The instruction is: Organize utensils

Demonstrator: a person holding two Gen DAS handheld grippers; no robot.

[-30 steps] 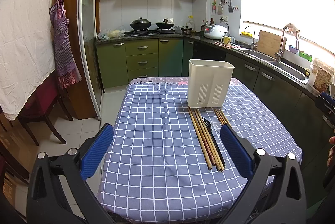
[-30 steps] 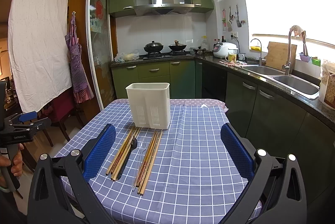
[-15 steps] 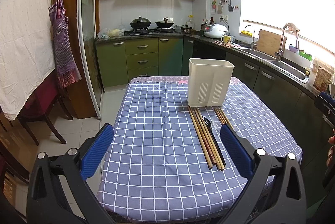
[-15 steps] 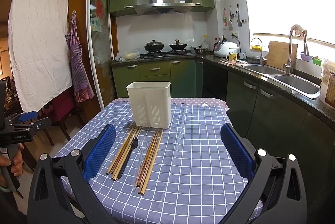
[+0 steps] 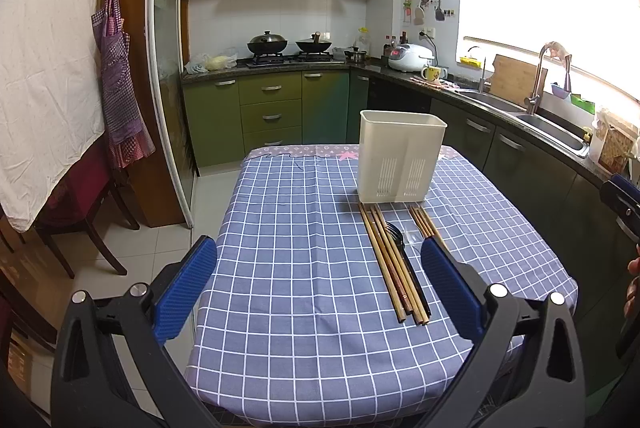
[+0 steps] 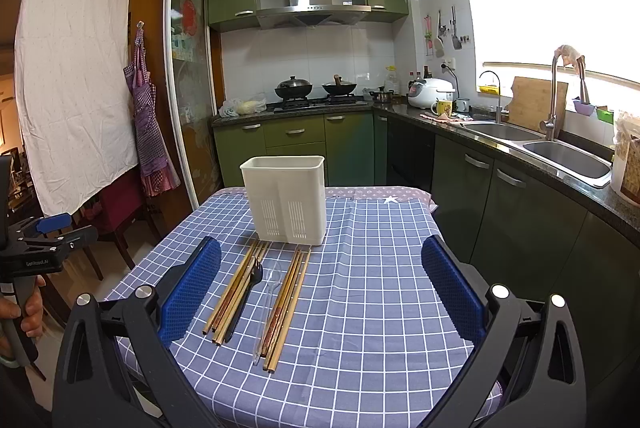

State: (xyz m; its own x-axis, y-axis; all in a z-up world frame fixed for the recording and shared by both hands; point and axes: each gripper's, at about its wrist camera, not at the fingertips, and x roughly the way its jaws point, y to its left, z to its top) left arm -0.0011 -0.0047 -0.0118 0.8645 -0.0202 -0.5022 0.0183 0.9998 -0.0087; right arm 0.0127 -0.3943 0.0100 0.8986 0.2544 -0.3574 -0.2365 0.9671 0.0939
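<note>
A slotted cream plastic utensil holder point(image 6: 285, 199) stands mid-frame on the checked tablecloth point(image 6: 372, 292), with wooden chopsticks point(image 6: 286, 304), a black fork point(image 6: 245, 300) and a clear spoon point(image 6: 267, 304) lying before it. Both the left gripper point(image 5: 320, 284) and right gripper point(image 6: 320, 288) gape wide, empty, with ribbed blue pads. Nothing has shifted since earlier.

From my seat almost nothing has changed. My right gripper point(image 6: 320, 292) has crept slightly toward the white utensil holder point(image 6: 286, 202), which sits a touch lower and larger in its view.
</note>
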